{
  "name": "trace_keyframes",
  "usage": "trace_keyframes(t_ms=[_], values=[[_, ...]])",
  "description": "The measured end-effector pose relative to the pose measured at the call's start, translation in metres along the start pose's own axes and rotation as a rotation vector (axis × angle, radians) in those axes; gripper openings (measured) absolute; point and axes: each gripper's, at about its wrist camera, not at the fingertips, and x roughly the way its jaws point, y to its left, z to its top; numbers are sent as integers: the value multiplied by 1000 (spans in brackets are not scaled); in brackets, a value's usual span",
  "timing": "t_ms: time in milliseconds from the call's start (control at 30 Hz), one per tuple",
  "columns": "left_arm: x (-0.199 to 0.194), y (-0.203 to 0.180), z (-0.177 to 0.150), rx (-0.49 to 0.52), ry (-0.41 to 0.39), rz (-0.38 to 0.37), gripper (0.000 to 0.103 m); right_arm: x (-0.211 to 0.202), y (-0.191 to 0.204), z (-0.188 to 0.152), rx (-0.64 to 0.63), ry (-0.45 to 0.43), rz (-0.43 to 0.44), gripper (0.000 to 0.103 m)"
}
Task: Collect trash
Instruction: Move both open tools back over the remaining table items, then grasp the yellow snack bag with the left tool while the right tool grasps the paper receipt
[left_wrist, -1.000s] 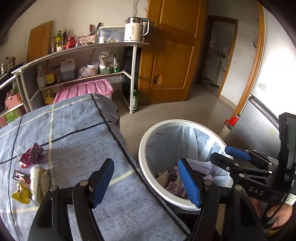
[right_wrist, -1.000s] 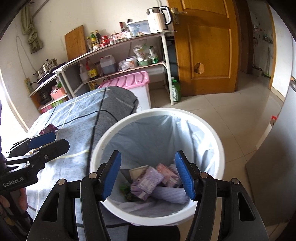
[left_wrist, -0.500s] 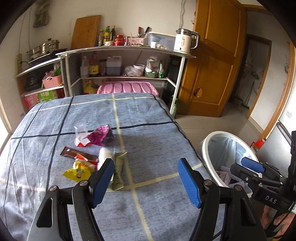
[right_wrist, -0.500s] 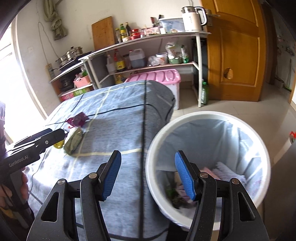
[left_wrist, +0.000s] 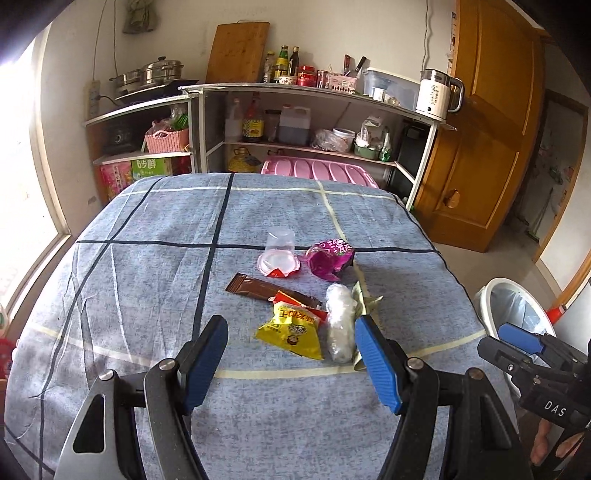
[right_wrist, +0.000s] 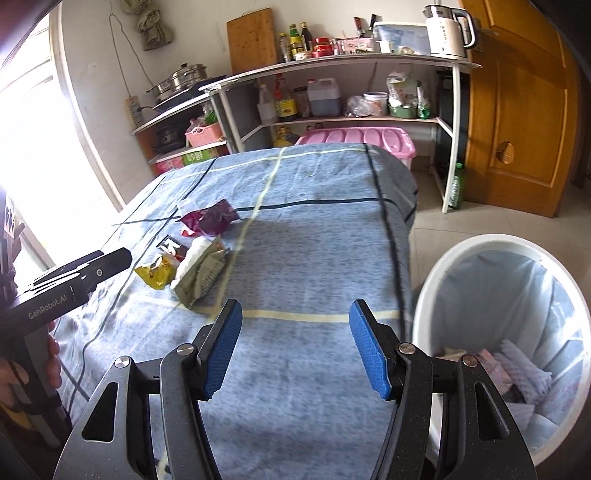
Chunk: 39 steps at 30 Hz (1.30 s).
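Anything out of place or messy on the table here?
Yes: litter lies loose on the blue cloth: a yellow snack packet, brown wrapper, purple wrapper, a tipped clear cup and a white wad. The bin stands beside the table.

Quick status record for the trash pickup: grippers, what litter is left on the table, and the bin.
left gripper: open, empty, above the yellow packet
right gripper: open, empty, over bare tablecloth
litter left: yellow packet, brown wrapper, purple wrapper, white bundle, clear cup
bin: lined, holds trash, beside the table
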Motion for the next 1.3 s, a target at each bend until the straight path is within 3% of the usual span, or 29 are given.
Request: trace_keyframes(t_ms=[300,733,933,1133,1233,1300], values=[[26,20,-4,-18,60,-25,71,34,33,11,-23,40,109,61],[49,32,0,-3,102,-57,71,79,49,34,25,108,169,61],[55,37,1,-8,110,-63,71,91,45,35,33,145,197,39],[59,39,1,-9,119,-79,71,95,50,32,15,175,214,36],[60,39,2,-9,120,-80,71,96,49,32,17,172,209,19],[61,38,3,-6,121,-81,71,94,46,31,7,170,199,15]])
